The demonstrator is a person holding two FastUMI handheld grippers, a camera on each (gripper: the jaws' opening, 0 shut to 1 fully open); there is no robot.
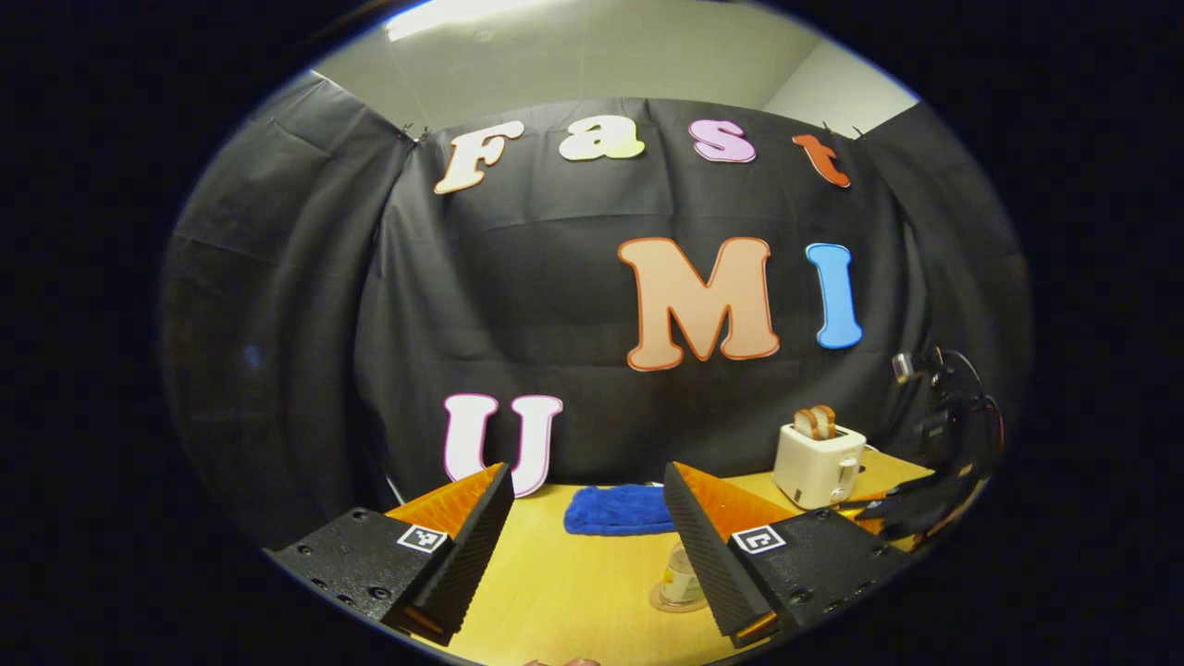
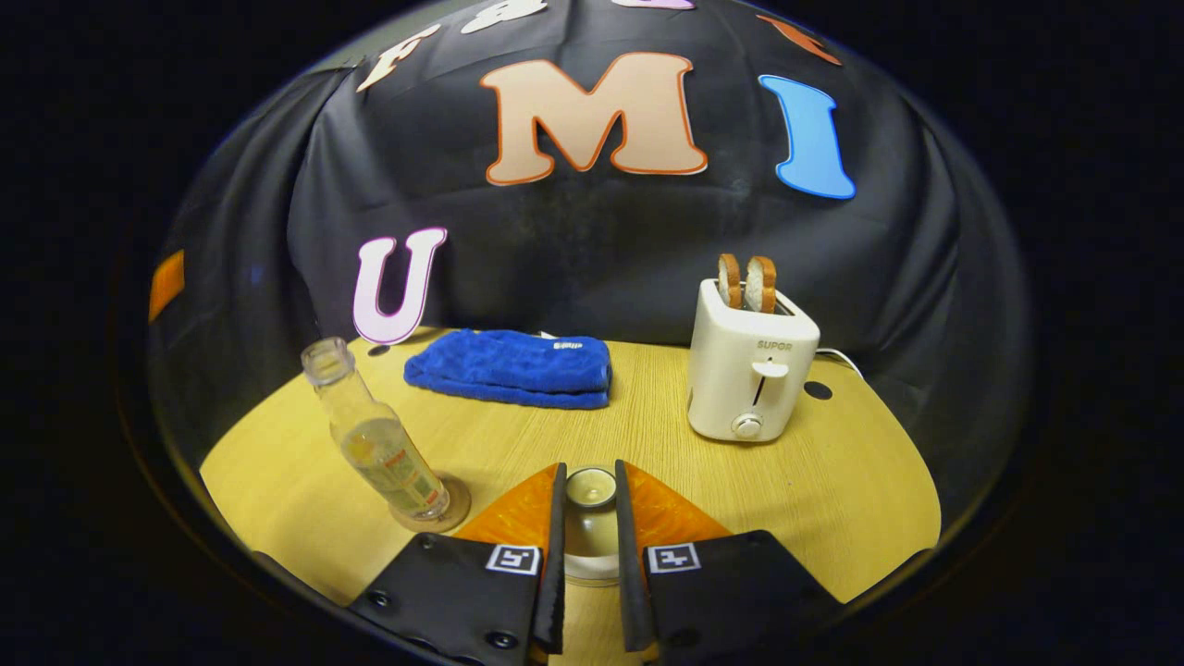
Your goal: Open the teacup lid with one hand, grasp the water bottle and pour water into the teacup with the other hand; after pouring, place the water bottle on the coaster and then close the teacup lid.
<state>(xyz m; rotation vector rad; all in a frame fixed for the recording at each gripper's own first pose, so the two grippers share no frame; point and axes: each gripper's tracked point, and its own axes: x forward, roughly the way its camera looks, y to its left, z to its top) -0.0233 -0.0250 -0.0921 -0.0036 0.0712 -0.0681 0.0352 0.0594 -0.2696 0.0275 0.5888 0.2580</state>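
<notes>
Right gripper (image 2: 590, 504) is clamped on the knob of the teacup lid (image 2: 590, 487), a clear glass dome just in front of the camera. The water bottle (image 2: 375, 439), clear, uncapped and nearly empty, stands upright on the round coaster (image 2: 450, 511) to its left on the wooden table (image 2: 832, 481). Left gripper (image 1: 588, 518) hangs above the table, fingers spread and empty.

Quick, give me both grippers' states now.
Left gripper: open, holding nothing, raised above the table.
Right gripper: closed on the teacup lid.
</notes>
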